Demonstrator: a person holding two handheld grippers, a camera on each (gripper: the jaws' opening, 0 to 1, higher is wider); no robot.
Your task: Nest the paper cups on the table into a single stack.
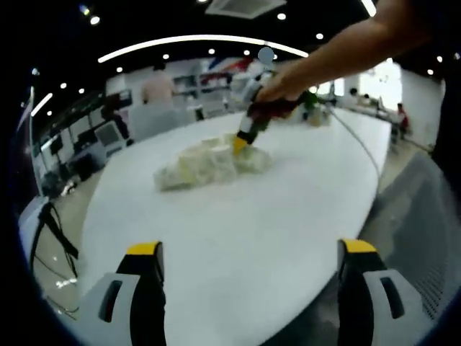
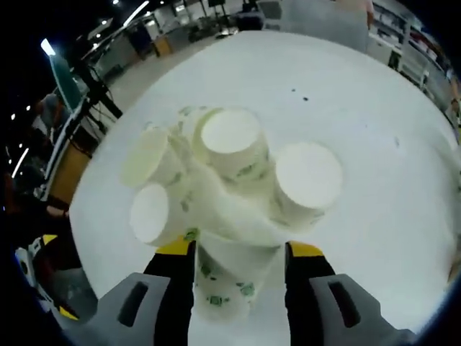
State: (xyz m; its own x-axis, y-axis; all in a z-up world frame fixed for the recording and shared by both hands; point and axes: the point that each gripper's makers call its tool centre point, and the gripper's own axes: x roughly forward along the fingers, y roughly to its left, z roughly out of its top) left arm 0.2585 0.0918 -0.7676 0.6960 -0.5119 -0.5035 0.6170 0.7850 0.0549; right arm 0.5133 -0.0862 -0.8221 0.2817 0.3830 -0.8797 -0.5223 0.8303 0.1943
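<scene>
**Right tool at the cup pile, left tool held back**

White oval desk [image 1: 288,216], stretching away ahead of both tools, bare apart from the pile. Cluster of paper cups [image 1: 209,164] well ahead of the left tool [image 1: 252,263] and directly in front of the right tool [image 2: 240,268], most standing bottom-up, one or two tipped sideways against the rest. Person's forearm reaching in from the upper right of the left gripper view, hand [image 1: 281,90] wrapped round the right tool's body, yellow tip angled down into the near edge of the pile.

In the right gripper view, one green-printed cup [image 2: 229,277] sitting between the jaws, long axis roughly along the jaws and pointing toward the pile; jaws close beside its wall on either side, apparently pinching it, though contact hard to confirm. Just beyond it, a sideways cup [image 2: 223,216] pressing against the held one; further ahead, upturned cups: upper centre [image 2: 230,140], ahead-right [image 2: 308,180], ahead-left [image 2: 148,155] and near-left [image 2: 151,215].

Left tool spread wide, nothing between its jaws, hovering near the desk's close edge, well apart from the cups.

Judgement: right hand far nearer the work, so next pick or nest likely its job. Key relation: held cup's axis against that of the nearest upturned cup; alignment needed before sliding one over the other. Risk: toppling neighbours crowded against it.
</scene>
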